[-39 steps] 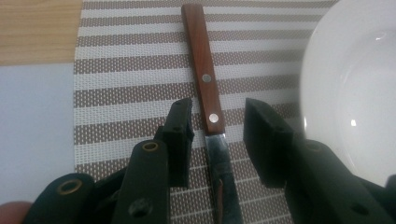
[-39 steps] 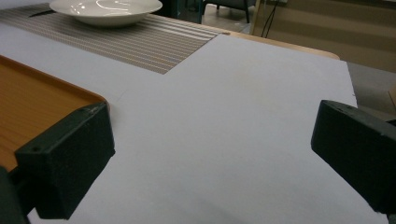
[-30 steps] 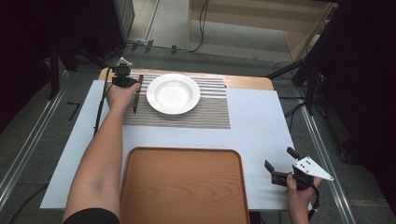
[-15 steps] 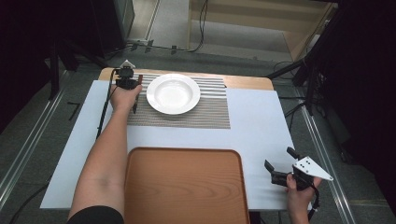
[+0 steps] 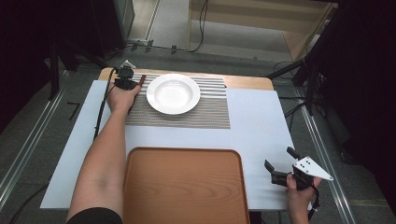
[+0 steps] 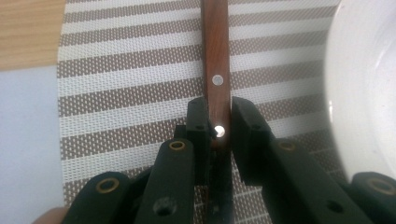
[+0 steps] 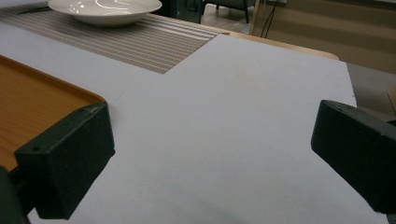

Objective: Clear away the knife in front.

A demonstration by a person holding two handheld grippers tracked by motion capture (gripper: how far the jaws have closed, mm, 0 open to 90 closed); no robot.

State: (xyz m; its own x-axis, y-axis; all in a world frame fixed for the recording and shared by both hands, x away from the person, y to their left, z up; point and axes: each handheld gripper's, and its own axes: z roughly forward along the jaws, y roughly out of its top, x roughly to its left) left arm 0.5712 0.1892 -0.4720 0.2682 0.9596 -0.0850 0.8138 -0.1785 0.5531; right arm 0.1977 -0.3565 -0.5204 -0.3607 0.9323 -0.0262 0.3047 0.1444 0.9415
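Left gripper (image 6: 218, 135) now farther up the striped mat, fingers pinching a wooden handle (image 6: 215, 60) beside the empty bowl (image 5: 173, 93) (right gripper (image 5: 279, 170) spread wide).

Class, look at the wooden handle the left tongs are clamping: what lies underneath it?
The striped placemat lies under the wooden handle. The left tongs cover its near end, hiding what is below there.

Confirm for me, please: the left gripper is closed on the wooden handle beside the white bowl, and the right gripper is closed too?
Not quite: the right gripper is open, jaws wide apart over bare table, as the right gripper view shows. The left gripper does clamp the wooden handle beside the white bowl.
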